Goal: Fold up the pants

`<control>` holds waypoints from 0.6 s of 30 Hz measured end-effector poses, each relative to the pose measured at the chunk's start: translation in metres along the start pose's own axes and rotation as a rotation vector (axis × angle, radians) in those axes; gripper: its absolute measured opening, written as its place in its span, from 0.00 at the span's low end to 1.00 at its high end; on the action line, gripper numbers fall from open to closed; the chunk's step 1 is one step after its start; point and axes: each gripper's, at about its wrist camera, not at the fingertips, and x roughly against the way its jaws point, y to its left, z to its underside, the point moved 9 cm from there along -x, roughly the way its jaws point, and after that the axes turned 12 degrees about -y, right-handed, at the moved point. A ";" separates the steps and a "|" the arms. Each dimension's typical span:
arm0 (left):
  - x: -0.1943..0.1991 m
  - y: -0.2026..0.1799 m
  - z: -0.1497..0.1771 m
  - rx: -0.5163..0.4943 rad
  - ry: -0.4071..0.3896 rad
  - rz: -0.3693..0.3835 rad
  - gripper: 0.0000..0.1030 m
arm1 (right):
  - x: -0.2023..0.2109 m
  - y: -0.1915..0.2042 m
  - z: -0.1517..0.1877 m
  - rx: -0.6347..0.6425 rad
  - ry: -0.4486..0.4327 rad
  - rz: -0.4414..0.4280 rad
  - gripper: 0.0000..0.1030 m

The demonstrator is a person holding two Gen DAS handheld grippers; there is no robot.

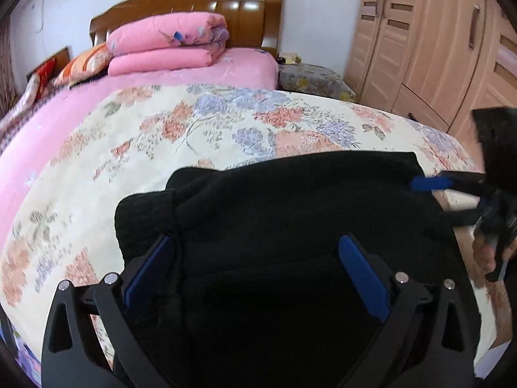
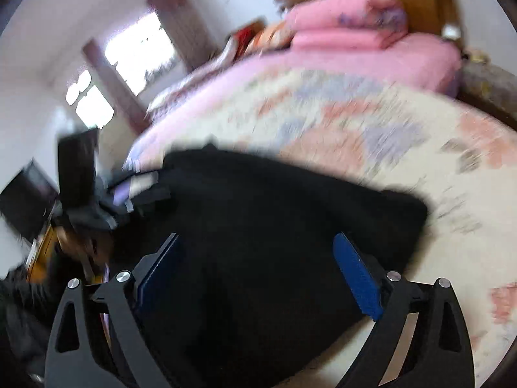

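Black pants (image 1: 290,200) lie folded into a thick bundle on the floral bedspread (image 1: 194,123), near the bed's front edge. My left gripper (image 1: 258,258) hovers over the bundle's near part, jaws wide open, with the cloth below and between its blue pads (image 1: 358,265). At the far right of the left wrist view, a blue fingertip (image 1: 429,182) of the other gripper touches the pants' right edge, and a hand (image 1: 488,252) holds that tool. The right wrist view is blurred. In it my right gripper (image 2: 255,258) is open over the pants (image 2: 274,210).
A folded pink quilt (image 1: 168,42) and pillows sit by the wooden headboard (image 1: 200,0). A wardrobe (image 1: 420,38) stands to the right, with a floral-covered stand (image 1: 310,79) beside the bed. A window (image 2: 139,51) is on the left wall. Bare bedspread (image 2: 404,135) stretches beyond the pants.
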 end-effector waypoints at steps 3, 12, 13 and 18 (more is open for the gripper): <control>0.002 0.001 0.002 0.021 -0.015 0.007 0.98 | 0.009 0.012 -0.020 -0.030 -0.060 -0.098 0.96; 0.000 0.000 0.002 0.038 -0.013 0.003 0.98 | -0.030 -0.022 -0.030 -0.094 -0.030 -0.059 0.92; 0.000 0.001 0.002 0.038 -0.013 0.002 0.98 | -0.028 -0.015 -0.031 -0.087 -0.032 -0.071 0.92; 0.000 0.001 0.001 0.046 -0.009 0.004 0.98 | -0.047 -0.015 -0.015 0.013 0.073 -0.068 0.94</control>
